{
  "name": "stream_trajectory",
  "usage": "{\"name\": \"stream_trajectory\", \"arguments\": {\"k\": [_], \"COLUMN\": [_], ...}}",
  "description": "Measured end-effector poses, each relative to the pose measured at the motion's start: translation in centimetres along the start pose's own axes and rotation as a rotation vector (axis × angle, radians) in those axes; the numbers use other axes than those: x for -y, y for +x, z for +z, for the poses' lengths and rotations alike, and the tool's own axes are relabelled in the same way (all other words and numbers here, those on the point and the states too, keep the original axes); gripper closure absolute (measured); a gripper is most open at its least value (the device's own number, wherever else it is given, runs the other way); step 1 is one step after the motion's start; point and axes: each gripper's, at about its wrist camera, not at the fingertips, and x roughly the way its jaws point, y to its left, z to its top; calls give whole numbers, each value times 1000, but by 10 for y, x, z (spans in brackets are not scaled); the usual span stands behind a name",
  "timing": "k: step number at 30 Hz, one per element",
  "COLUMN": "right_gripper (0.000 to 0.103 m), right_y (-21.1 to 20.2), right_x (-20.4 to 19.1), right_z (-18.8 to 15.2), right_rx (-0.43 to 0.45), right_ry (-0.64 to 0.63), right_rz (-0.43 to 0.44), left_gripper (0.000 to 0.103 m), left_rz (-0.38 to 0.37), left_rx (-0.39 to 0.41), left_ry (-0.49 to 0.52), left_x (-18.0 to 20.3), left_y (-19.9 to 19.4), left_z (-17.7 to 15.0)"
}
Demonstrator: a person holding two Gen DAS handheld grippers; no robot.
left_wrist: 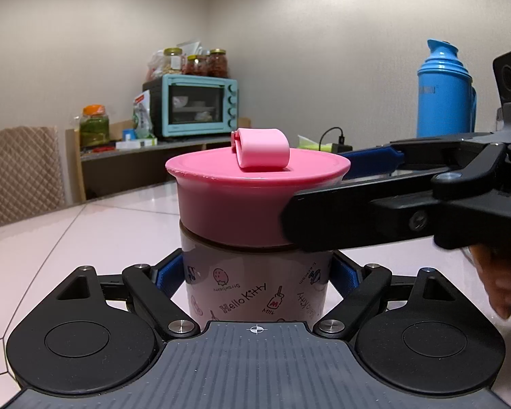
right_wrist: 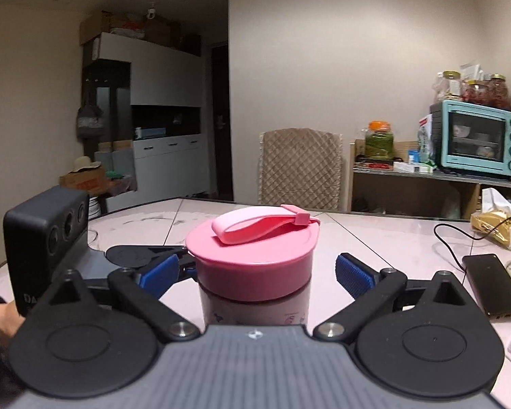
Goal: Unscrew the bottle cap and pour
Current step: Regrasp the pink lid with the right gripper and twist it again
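Bottle (left_wrist: 255, 289), frame centre, on table (left_wrist: 85, 225): our left gripper (left_wrist: 255, 277) clamped its body to steady it; our right gripper (right_wrist: 257, 274) stood open around the pink cap (right_wrist: 255, 259), not touching.

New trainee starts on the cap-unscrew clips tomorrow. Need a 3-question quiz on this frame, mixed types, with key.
1. True or false: the right gripper is clamped on the pink cap.
2. Multiple choice: the left gripper is shut on which part?
A. the pink cap
B. the bottle body below the cap
C. the pink strap on top
3. Fill in: the cap is ____ the bottle (on / off).

Key:
1. False: its blue pads stand clear on each side of the cap.
2. B
3. on: it sits on the bottle, with a thin dark seam below it.
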Motion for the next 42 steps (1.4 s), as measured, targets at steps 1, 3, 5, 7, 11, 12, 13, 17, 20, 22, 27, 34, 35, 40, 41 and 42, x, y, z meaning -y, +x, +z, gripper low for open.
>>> {"name": "stream_trajectory", "arguments": {"k": [1,3,5,7,11,12,13,17,20,22,27,34,35,40,41,42], "right_gripper": [3,4,4,4,6,6,7,11,16,17,18,18,18,18,18,18], "right_y": [2,9,13,15,17,19,19,22,23,21,19,18,18,24,26,27], "right_x": [-1,-6,-9,-11,-15,-15,-19,-22,-25,-25,-20,0,9,40,44,47], "right_z": [-1,-4,-7,-9,-11,-11,-9,-9,-9,-10,-12,-7,-5,-3,-1,1], "right_rx": [2,5,11,16,32,28,26,28,32,36,46,22,15,12,8,3], "right_ry": [2,9,7,5,10,13,12,3,-2,-7,-10,-79,-102,-161,-171,-180], "right_rz": [-7,-21,-34,-43,-75,-75,-80,-102,-108,-113,-65,82,144,354,385,416], "left_gripper": [13,13,13,13,13,13,13,13,13,13,13,13,13,13,13,13], "left_rz": [0,0,0,0,0,0,0,0,0,0,0,0,0,0,0,0], "left_rx": [0,0,0,0,0,0,0,0,0,0,0,0,1,0,0,0], "left_ry": [0,0,0,0,0,0,0,-1,-1,-2,-3,-1,0,-1,-1,-1], "left_x": [0,0,0,0,0,1,0,1,1,1,2,5,6,7,7,8], "left_y": [0,0,0,0,0,0,0,0,0,0,0,-1,-1,-2,-2,-2], "left_z": [0,0,0,0,0,0,0,0,0,0,1,0,0,0,0,0]}}
